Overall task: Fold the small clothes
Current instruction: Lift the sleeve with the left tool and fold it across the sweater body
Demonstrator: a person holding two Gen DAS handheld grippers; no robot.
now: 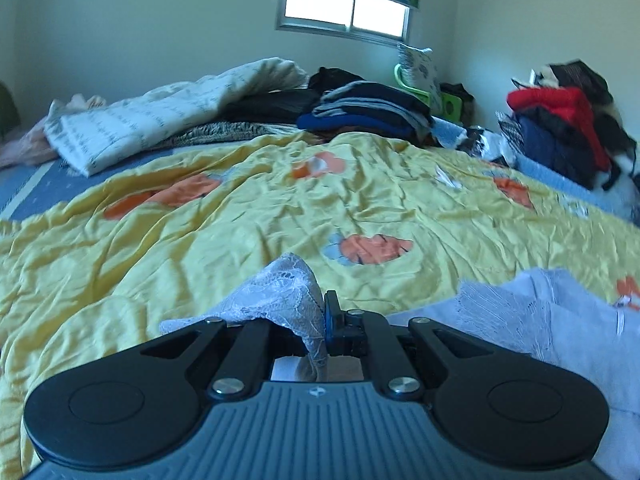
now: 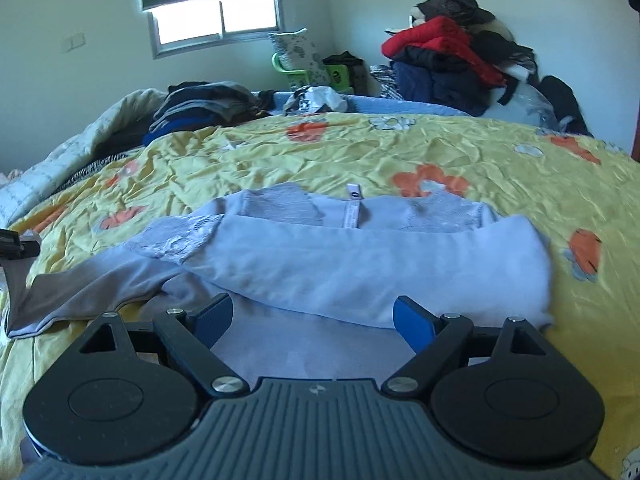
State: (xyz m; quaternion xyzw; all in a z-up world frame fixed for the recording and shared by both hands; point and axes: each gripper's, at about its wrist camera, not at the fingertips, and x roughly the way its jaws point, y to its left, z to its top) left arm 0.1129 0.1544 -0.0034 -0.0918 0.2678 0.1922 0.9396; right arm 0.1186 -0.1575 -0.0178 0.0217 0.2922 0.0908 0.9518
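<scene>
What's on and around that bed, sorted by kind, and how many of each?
Garments being folded: 1, a lilac top
Yellow quilts: 1
White quilts: 1
Stacks of dark clothes: 1
Heaps with a red jacket: 1
Grippers: 2, left, right
Total: 7

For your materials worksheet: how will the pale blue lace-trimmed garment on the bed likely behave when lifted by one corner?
The pale blue garment probably hangs limp: its lace edge droops from the shut left gripper. Likely light, and it may slide on the yellow bedspread.
</scene>
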